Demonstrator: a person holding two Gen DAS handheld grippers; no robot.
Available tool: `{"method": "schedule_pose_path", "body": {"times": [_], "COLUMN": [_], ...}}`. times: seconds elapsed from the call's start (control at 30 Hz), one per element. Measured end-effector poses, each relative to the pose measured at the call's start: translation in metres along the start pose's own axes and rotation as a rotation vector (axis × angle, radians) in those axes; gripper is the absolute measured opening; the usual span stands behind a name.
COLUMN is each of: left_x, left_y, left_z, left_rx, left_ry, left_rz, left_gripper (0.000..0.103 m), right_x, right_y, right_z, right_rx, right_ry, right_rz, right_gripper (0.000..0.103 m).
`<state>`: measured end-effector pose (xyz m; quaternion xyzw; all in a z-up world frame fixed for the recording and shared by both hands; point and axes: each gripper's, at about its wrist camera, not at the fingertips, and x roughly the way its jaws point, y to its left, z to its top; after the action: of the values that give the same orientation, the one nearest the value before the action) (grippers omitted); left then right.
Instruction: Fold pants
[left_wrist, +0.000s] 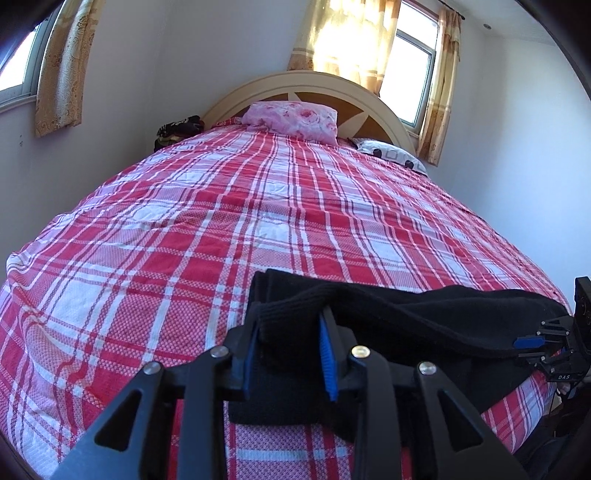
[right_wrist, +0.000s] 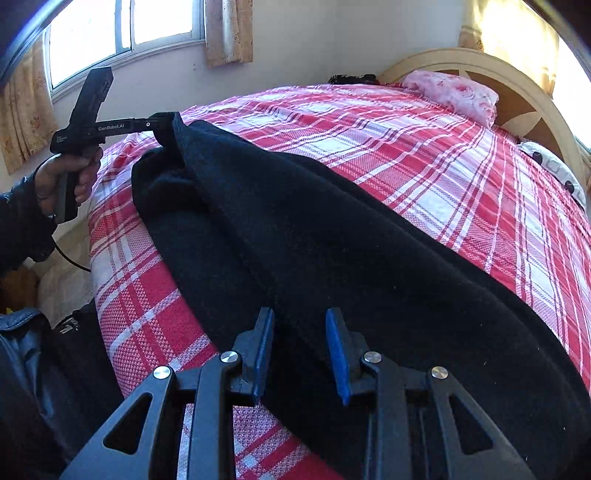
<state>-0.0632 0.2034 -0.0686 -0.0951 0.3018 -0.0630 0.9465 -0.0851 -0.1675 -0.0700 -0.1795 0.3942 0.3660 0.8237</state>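
Left wrist view: your left gripper (left_wrist: 288, 354) pinches a bunched, ribbed end of the black knitted fleece pants (left_wrist: 424, 317) between its blue pads; the cloth fills the gap between them. The pants lie at the near edge of the red-and-white plaid bedspread (left_wrist: 221, 221), their long axis running from your left gripper rightward to your right gripper (left_wrist: 532, 341), seen small at the frame's right edge with the far end at its blue pad.

Right wrist view: your right gripper (right_wrist: 300, 354) stands with blue pads slightly apart over the dark fabric; whether they press on cloth, you cannot tell. The pants (right_wrist: 332, 240) stretch as one thick, folded band along the bed's near side, away to your left gripper (right_wrist: 162, 123), which lifts the far end just clear of the bedspread (right_wrist: 424, 147). Your hand (right_wrist: 70, 177) grasps that gripper's handle.
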Motion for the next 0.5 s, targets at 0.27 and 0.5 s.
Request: {"method": "schedule_pose_path", "body": {"times": [0.27, 0.5], "left_x": [-0.012, -0.019], "left_y": [-0.003, 0.004], "left_z": [0.006, -0.014], "left_rx": [0.003, -0.012], "left_ry": [-0.040, -0.016], "left_rz": [-0.013, -0.009], "left_gripper": [0.028, 0.028], "right_x": [-0.014, -0.034], "right_y": [-0.006, 0.002], "right_z": [0.008, 0.001], "right_rx": [0.045, 0.037], "right_ry": [0.005, -0.006], "right_rz": [0.045, 0.104], "right_gripper": [0.004, 0.004]}}
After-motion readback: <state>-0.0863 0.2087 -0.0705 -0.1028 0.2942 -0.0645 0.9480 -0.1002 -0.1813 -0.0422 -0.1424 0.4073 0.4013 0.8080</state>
